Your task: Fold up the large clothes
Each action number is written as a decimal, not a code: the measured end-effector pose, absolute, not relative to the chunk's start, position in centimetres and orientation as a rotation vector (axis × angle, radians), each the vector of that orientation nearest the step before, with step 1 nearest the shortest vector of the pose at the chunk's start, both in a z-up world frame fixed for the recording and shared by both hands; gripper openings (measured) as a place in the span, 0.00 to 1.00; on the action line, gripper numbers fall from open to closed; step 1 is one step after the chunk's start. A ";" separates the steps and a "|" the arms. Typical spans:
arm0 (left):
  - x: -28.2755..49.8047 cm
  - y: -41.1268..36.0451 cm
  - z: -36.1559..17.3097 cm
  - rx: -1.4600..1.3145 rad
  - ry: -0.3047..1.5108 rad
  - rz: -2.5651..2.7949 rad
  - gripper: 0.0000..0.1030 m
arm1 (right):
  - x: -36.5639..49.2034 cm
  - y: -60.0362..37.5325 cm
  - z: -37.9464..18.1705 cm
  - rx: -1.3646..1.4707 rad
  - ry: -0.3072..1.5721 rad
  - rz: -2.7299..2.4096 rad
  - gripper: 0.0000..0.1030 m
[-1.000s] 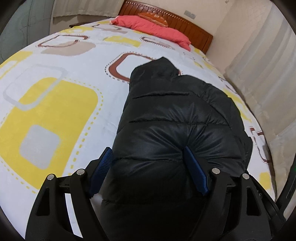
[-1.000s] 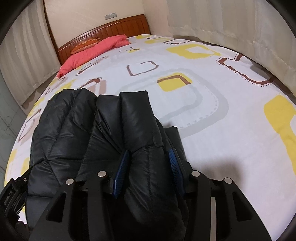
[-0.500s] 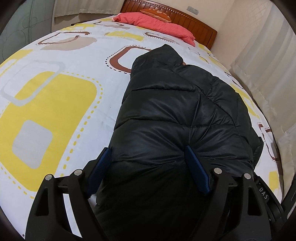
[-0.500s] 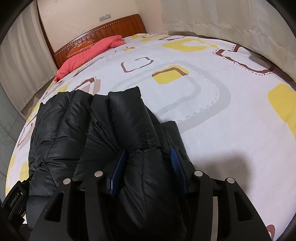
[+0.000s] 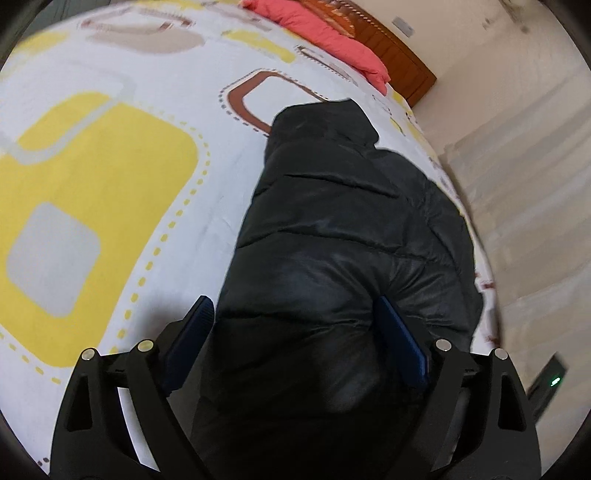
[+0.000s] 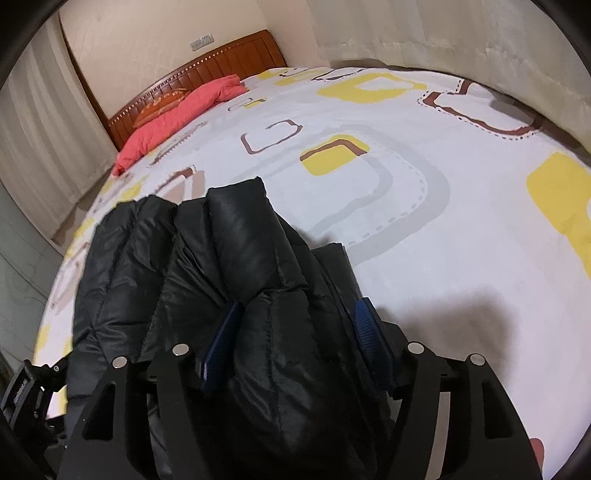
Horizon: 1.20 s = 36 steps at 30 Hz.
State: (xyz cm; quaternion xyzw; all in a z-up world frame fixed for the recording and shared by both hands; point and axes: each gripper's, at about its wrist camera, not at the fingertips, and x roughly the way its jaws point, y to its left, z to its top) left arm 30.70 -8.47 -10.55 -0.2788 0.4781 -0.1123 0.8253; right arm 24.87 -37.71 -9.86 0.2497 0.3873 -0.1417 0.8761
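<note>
Both claws clamped on a black puffer jacket at the near edge of the bed.

The left claw [image 5: 295, 343] and right claw [image 6: 299, 332] each pinch a thick quilted roll of the jacket [image 5: 351, 229]. It looks light, soft, springy and probably slick-shelled, so grip deep along the seams; the bedspread [image 6: 424, 192] carries it.

A wide bed [image 6: 424, 192] under a white cover printed with yellow, brown and grey squares filled the room. At eleven o'clock stood its wooden headboard [image 6: 221, 70], a coral pillow [image 6: 177, 118] below it; pale curtains [image 6: 461, 33] hung at one o'clock.
</note>
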 end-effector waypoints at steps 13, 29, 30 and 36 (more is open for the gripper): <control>29.8 -4.9 -10.4 -0.937 1.022 -0.245 0.88 | 24.4 -39.8 -6.8 0.659 0.777 -0.186 0.67; 31.8 -6.7 -15.3 -1.034 1.134 -0.376 0.98 | 26.2 -43.3 -13.3 0.926 0.875 -0.065 0.83; 31.9 -6.8 -15.3 -1.036 1.133 -0.379 0.98 | 26.2 -43.5 -13.9 0.964 0.873 -0.039 0.84; 31.9 -7.1 -15.2 -1.020 1.113 -0.403 0.98 | 26.5 -42.8 -14.4 0.953 0.862 0.072 0.85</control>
